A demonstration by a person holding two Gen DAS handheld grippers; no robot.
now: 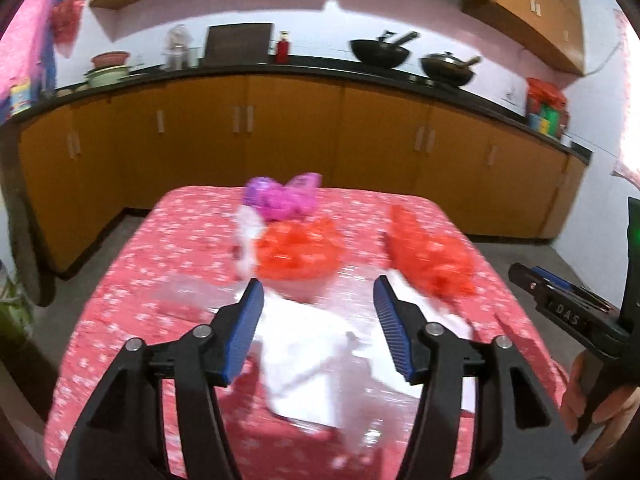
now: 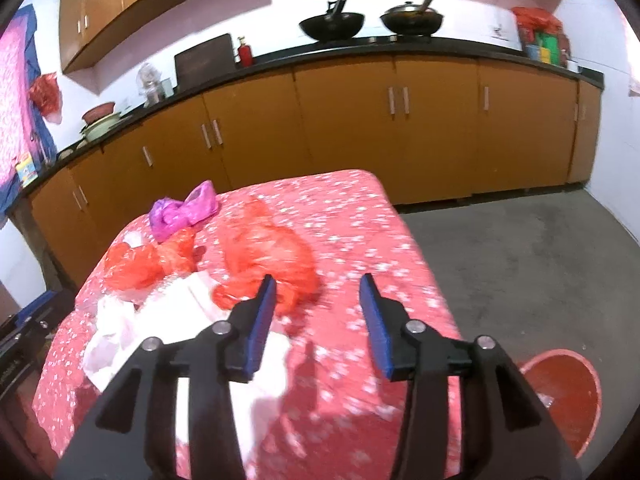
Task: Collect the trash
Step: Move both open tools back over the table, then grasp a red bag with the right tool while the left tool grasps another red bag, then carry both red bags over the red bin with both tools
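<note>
A table with a red flowered cloth (image 1: 192,240) (image 2: 360,224) carries loose trash. There are two crumpled red plastic bags (image 1: 300,252) (image 1: 432,252) (image 2: 272,256) (image 2: 144,264), a purple bag (image 1: 280,196) (image 2: 180,212) at the far end, and white paper and clear wrap (image 1: 304,352) (image 2: 160,320) nearer me. My left gripper (image 1: 318,304) hovers open above the white paper with nothing between its blue pads. My right gripper (image 2: 318,296) is open and empty over the cloth, just right of a red bag. It also shows at the right edge of the left wrist view (image 1: 560,304).
A red bucket (image 2: 568,392) stands on the grey floor right of the table. Orange kitchen cabinets (image 1: 280,128) (image 2: 360,120) under a dark counter run behind, with two woks (image 1: 380,52) (image 2: 332,22), bowls and a red bottle on it.
</note>
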